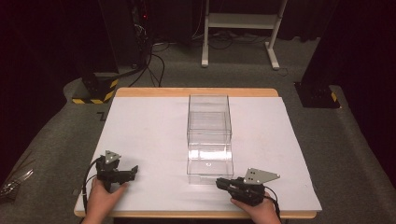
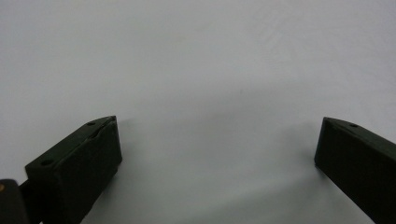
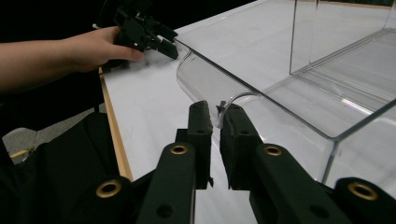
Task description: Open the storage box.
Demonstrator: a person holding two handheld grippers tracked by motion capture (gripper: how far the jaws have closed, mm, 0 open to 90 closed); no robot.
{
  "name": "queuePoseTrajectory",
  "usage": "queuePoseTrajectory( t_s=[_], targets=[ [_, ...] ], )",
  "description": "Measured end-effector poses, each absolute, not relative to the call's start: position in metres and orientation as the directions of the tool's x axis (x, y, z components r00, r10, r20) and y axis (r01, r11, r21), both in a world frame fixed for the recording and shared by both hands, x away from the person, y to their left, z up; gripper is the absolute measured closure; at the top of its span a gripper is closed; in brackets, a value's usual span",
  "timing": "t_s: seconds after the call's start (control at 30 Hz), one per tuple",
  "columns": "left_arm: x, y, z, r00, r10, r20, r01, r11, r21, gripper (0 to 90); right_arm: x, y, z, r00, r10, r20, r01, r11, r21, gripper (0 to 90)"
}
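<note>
A clear acrylic case (image 1: pixel 209 116) stands in the middle of the white table (image 1: pixel 149 126), and its clear drawer (image 1: pixel 210 161) is pulled out toward me. At the drawer's front, my right gripper (image 1: pixel 218 183) points left. In the right gripper view its jaws (image 3: pixel 215 109) are pressed nearly together on the near end of the drawer's curved front lip (image 3: pixel 205 79). My left gripper (image 1: pixel 134 171) rests at the front left of the table, held by a hand. It is open, with bare white tabletop (image 2: pixel 196 56) between its fingers (image 2: pixel 217 140). It also shows far off in the right gripper view (image 3: pixel 168 46).
The table's wooden edge (image 1: pixel 196 214) runs along the front. Beyond the table are carpet, cables (image 1: pixel 154 65), a white desk frame (image 1: pixel 238 28) and black stand bases with yellow-black tape (image 1: pixel 95 88). White surface lies open left and right of the case.
</note>
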State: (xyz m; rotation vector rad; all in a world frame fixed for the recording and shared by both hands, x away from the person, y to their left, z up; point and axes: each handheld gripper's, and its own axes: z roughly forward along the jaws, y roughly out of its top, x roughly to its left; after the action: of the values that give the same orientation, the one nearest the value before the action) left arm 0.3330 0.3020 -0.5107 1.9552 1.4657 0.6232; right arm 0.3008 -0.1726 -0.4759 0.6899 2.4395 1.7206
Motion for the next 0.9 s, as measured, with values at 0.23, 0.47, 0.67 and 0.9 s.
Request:
queuePoseTrajectory(
  t_s=[0.23, 0.47, 0.67, 0.9],
  targets=[
    [0.333, 0.302, -0.511, 0.276, 0.961, 0.009, 0.674, -0.201, 0.711, 0.6, 0.290, -0.177, -0.471, -0.896, 0.420, 0.146, 0.288, 0.299, 0.910, 74.1],
    [0.333, 0.302, -0.511, 0.276, 0.961, 0.009, 0.674, -0.201, 0.711, 0.6, 0.286, -0.183, -0.463, -0.890, 0.439, 0.118, 0.260, 0.279, 0.925, 75.3],
    [0.333, 0.302, -0.511, 0.276, 0.961, 0.009, 0.674, -0.201, 0.711, 0.7, 0.288, -0.191, -0.452, -0.869, 0.485, 0.095, 0.225, 0.218, 0.950, 68.9],
    [0.333, 0.302, -0.511, 0.276, 0.961, 0.009, 0.674, -0.201, 0.711, 0.6, 0.293, -0.208, -0.446, -0.809, 0.584, 0.065, 0.187, 0.151, 0.971, 58.8]
  ],
)
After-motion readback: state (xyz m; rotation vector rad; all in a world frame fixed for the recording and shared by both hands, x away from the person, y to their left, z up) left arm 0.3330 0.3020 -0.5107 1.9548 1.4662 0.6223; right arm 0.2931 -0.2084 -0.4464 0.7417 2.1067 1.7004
